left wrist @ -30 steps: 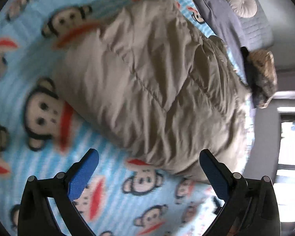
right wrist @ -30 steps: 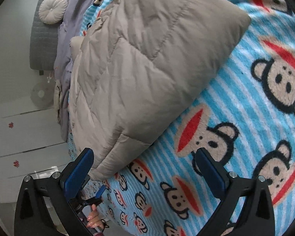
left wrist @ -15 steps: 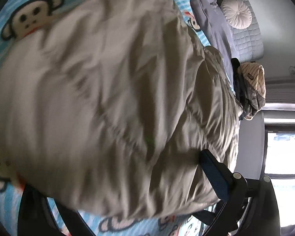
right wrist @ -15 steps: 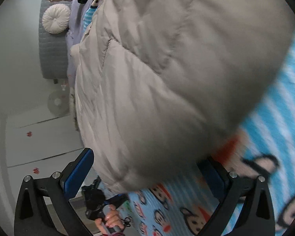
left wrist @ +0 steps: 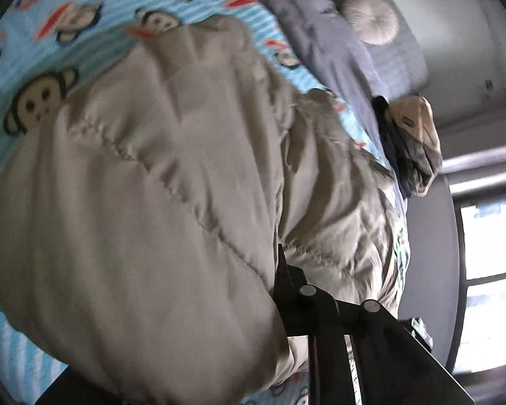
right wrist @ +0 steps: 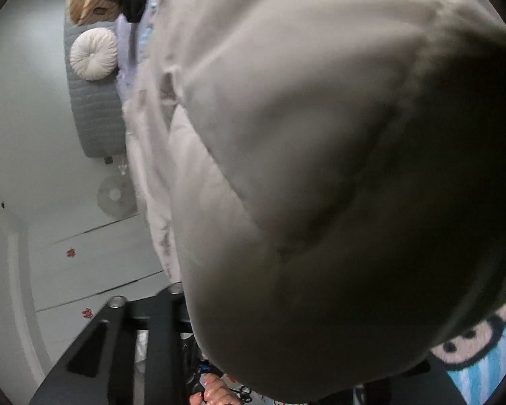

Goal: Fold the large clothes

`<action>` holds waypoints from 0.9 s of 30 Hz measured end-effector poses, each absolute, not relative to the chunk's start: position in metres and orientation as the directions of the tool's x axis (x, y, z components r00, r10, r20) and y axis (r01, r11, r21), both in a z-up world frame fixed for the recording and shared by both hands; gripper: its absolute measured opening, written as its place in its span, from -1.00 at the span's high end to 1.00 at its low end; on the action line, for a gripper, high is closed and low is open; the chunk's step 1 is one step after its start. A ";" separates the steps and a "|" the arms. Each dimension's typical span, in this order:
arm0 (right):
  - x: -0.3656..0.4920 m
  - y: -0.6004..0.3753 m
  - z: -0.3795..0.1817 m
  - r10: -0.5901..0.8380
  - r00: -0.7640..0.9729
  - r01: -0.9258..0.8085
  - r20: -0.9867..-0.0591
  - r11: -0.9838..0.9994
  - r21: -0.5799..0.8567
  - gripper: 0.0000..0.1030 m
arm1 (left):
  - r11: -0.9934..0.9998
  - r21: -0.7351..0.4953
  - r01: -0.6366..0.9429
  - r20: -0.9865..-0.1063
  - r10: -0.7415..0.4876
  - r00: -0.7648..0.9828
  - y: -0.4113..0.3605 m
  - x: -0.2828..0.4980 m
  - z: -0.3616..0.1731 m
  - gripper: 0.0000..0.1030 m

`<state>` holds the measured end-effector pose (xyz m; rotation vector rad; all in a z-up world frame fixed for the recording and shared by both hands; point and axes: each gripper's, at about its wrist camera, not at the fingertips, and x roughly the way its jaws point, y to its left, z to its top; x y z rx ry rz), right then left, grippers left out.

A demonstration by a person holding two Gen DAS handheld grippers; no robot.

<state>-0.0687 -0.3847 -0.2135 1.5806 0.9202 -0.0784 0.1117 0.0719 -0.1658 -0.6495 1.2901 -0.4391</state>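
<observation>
1. I am closing both tongs on the near edge of the puffy beige coat point(left wrist: 158, 195), which is lying on the monkey-print blanket point(left wrist: 44, 23) on the bed.
2. The left tongs point(left wrist: 246, 303) are pinching a thick bulge of padding; one finger point(left wrist: 286, 290) is showing, the other is buried.
3. The right tongs point(right wrist: 270, 330) are likewise closing with coat between them, fingertips hidden.
4. I judge the slick padding could squeeze out and slip free.
5. Both hands are angling downward toward the bed.
</observation>
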 end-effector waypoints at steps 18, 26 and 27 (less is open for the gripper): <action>-0.228 -0.333 -0.196 0.598 0.602 0.634 -0.529 0.046 0.772 0.46 | 0.801 -0.596 -0.056 -0.803 -0.596 0.014 0.144 -0.026 -0.164 0.58; -0.240 -0.335 -0.203 0.603 0.546 0.693 -0.582 0.065 0.718 0.11 | 0.900 -0.432 -0.060 -0.900 -0.434 -0.031 0.144 -0.027 -0.166 -0.13; -0.238 -0.336 -0.197 0.606 0.516 0.703 -0.606 0.105 0.703 -0.01 | 0.910 -0.413 -0.037 -0.910 -0.414 -0.025 0.143 -0.027 -0.158 -0.13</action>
